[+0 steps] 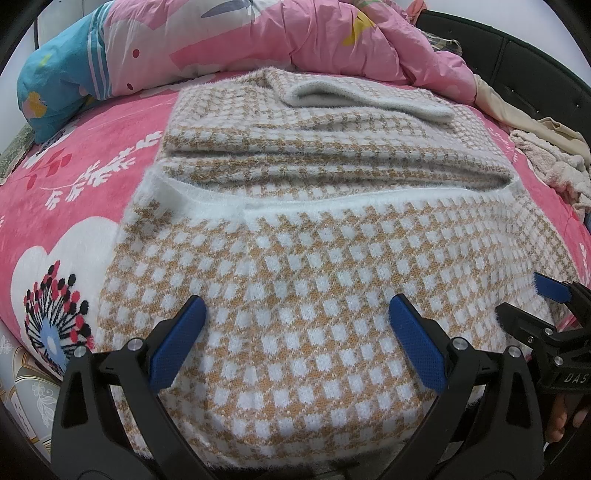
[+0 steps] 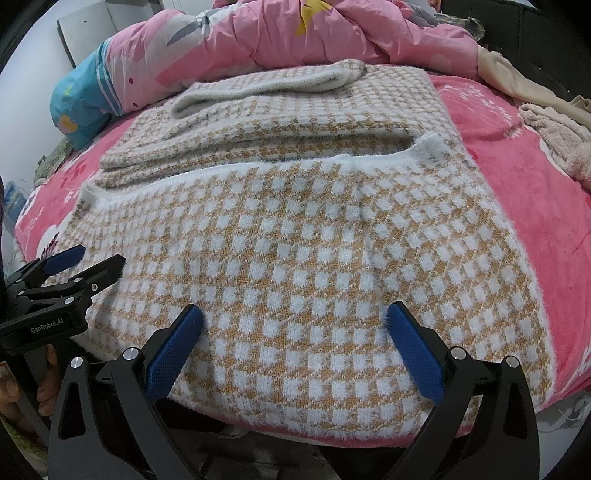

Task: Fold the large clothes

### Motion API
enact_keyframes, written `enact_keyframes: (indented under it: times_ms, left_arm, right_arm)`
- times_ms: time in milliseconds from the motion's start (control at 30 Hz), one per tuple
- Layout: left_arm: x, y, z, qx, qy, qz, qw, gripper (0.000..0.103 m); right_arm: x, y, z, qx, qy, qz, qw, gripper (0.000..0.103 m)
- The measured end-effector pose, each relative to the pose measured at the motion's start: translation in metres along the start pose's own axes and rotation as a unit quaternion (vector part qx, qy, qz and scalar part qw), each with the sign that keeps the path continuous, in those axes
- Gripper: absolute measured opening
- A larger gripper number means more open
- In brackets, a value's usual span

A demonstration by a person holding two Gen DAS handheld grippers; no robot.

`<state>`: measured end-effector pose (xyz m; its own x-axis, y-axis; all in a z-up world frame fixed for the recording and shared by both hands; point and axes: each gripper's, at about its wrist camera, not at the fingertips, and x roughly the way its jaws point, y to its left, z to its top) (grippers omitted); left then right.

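Observation:
A fuzzy tan-and-white checked sweater (image 1: 295, 266) (image 2: 303, 236) lies flat on a pink bedspread (image 1: 66, 206) (image 2: 517, 177). Its sleeves (image 1: 332, 147) (image 2: 258, 125) are folded across its far part, and one grey-white cuff (image 1: 369, 99) (image 2: 258, 88) lies on top. My left gripper (image 1: 297, 302) (image 2: 101, 255) is open over the sweater's near left part, nothing between its blue pads. My right gripper (image 2: 295, 310) (image 1: 528, 301) is open over the near right part, close to the hem at the bed's edge. Both sit side by side.
A bunched pink quilt (image 1: 295, 37) (image 2: 295, 33) and a blue pillow (image 1: 62, 81) (image 2: 77, 107) lie at the far side. Beige and pale clothes (image 1: 554, 158) (image 2: 554, 125) are piled at the right. A black bed frame (image 1: 517, 55) stands behind them. A hand (image 2: 48, 373) holds the left gripper.

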<state>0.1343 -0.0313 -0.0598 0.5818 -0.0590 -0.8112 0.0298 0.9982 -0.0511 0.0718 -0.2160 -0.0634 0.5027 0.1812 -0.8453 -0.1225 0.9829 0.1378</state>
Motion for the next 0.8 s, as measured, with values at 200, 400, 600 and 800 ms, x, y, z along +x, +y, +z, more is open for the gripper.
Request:
enact_keyframes:
  times_ms: [200, 400, 600, 800]
  left_arm:
    - [0.000, 0.000, 0.000, 0.000, 0.001, 0.000, 1.0000, 0.097]
    - [0.000, 0.000, 0.001, 0.000, 0.000, 0.001, 1.0000, 0.097]
    - [0.000, 0.000, 0.000, 0.000, 0.000, 0.002, 1.0000, 0.097]
    - [-0.002, 0.000, 0.002, -0.002, 0.002, 0.003, 1.0000, 0.097]
  right_arm:
    - [0.000, 0.000, 0.000, 0.000, 0.000, 0.000, 1.000, 0.097]
    - [0.000, 0.002, 0.007, 0.000, 0.016, -0.001, 1.000, 0.097]
    - [-0.011, 0.008, 0.025, -0.006, -0.004, 0.007, 1.000, 0.097]
    - [-0.005, 0.017, 0.041, -0.032, -0.014, -0.006, 0.999, 0.097]
